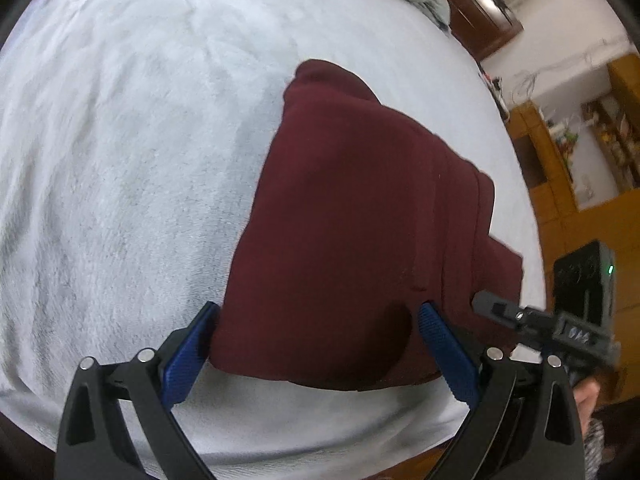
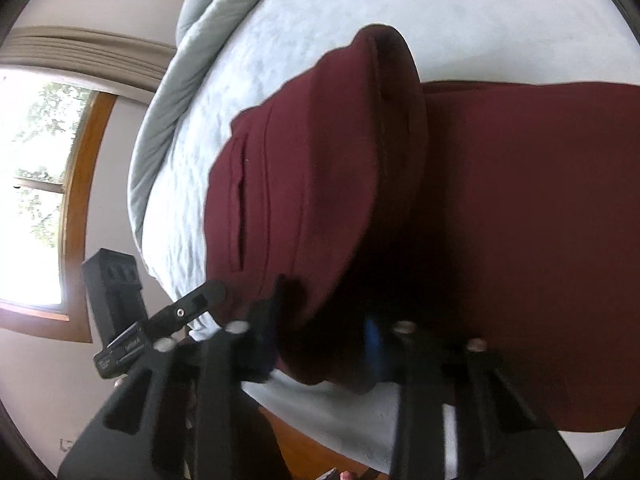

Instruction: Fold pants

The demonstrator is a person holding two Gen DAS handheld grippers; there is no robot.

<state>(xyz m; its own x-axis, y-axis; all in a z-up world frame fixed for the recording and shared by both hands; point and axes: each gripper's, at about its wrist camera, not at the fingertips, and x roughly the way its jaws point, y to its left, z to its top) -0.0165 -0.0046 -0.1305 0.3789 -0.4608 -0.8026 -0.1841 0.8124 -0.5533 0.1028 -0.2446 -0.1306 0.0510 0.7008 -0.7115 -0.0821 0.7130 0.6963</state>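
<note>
The maroon pants (image 1: pixel 352 216) lie folded on the pale bed cover (image 1: pixel 120 160), near its front edge. My left gripper (image 1: pixel 316 320) is open, its blue pads (image 1: pixel 188 356) either side of the near edge of the pants. In the right wrist view the pants (image 2: pixel 500 208) fill the middle, with one layer folded over at the waistband. My right gripper (image 2: pixel 320 320) is open, its jaws straddling a fold of the fabric; the pads are in shadow. The right gripper also shows in the left wrist view (image 1: pixel 520 316), and the left gripper in the right wrist view (image 2: pixel 180 312).
A rumpled grey duvet (image 2: pixel 208 20) lies at the head of the bed. A window (image 2: pixel 36 184) is at the left. Wooden cabinets and shelves (image 1: pixel 580 152) stand beyond the bed's right side. The bed's front edge and wooden floor (image 2: pixel 312 440) are close below.
</note>
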